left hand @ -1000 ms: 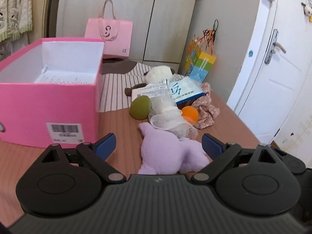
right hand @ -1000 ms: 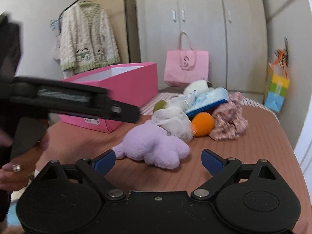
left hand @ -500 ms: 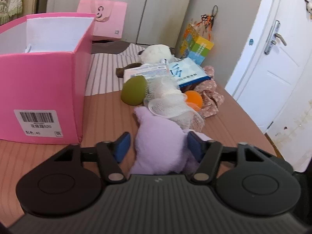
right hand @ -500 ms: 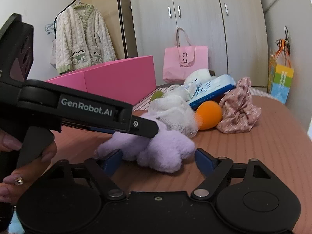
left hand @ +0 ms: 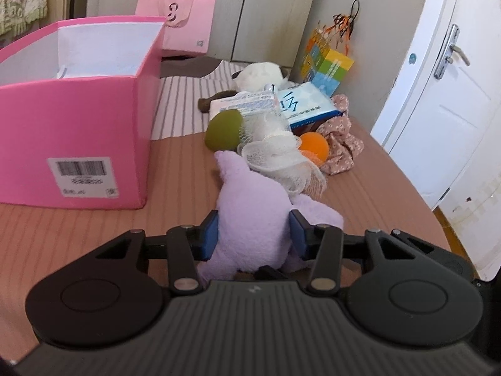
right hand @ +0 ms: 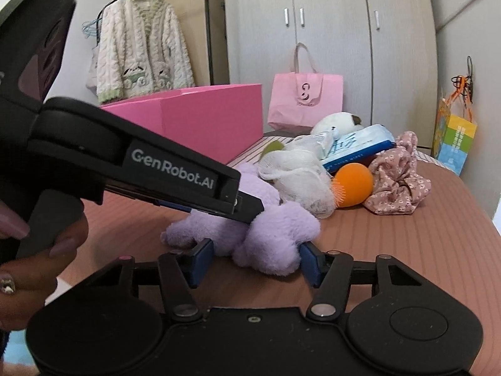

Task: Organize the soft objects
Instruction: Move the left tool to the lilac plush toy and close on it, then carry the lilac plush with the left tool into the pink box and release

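Here the left tool (left hand: 253, 235) has its blue pads pressed into both sides of the purple plush toy (left hand: 250, 206), clamping it where it lies on the brown ribbed desk (left hand: 369, 194). From the right wrist view, the right tool (right hand: 255, 260) has narrowed around the near lobes of the same plush (right hand: 275, 235), pads touching the fur on either side, though whether it truly grips cannot be told; the left tool's black body (right hand: 175, 178) reaches in over the plush from the left. Just beyond the toy, touching it, lies a white mesh bundle (left hand: 275, 156), with a green ball (left hand: 224, 130) to its left and an orange ball (left hand: 314, 147) and floral fabric (left hand: 341, 144) to its right. To the left stands the open pink box (left hand: 78, 131). Farther back rest a blue tissue pack (left hand: 305, 105) and a white plush (left hand: 261, 75).
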Tool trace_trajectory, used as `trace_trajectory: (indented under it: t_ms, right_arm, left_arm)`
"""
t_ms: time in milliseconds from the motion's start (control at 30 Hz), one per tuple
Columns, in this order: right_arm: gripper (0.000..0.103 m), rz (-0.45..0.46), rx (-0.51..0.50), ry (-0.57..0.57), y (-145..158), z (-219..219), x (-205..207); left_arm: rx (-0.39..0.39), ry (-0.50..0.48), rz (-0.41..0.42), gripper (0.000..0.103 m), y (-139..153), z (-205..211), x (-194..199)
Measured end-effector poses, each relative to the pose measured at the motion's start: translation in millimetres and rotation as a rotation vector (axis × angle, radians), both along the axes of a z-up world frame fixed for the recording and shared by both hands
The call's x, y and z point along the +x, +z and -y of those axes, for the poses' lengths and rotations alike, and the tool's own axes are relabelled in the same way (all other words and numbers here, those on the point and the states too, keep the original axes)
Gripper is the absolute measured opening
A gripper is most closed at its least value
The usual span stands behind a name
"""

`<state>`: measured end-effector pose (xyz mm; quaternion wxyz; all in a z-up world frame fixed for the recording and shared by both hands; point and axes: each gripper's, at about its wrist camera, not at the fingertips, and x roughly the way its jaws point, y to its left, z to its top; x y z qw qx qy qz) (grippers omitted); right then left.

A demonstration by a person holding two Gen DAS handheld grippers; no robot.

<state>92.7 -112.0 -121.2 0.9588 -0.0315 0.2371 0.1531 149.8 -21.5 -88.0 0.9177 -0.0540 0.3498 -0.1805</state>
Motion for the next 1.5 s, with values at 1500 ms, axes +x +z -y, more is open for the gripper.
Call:
trace_trajectory:
  t_ms: [1500]
  right_arm:
    - [0.064,-0.08,-0.116,0.319,147.5,-124.7,40.0]
  left_arm:
    - [0.004,0.07,0.022,0.047,138.5,-143.2,2.3]
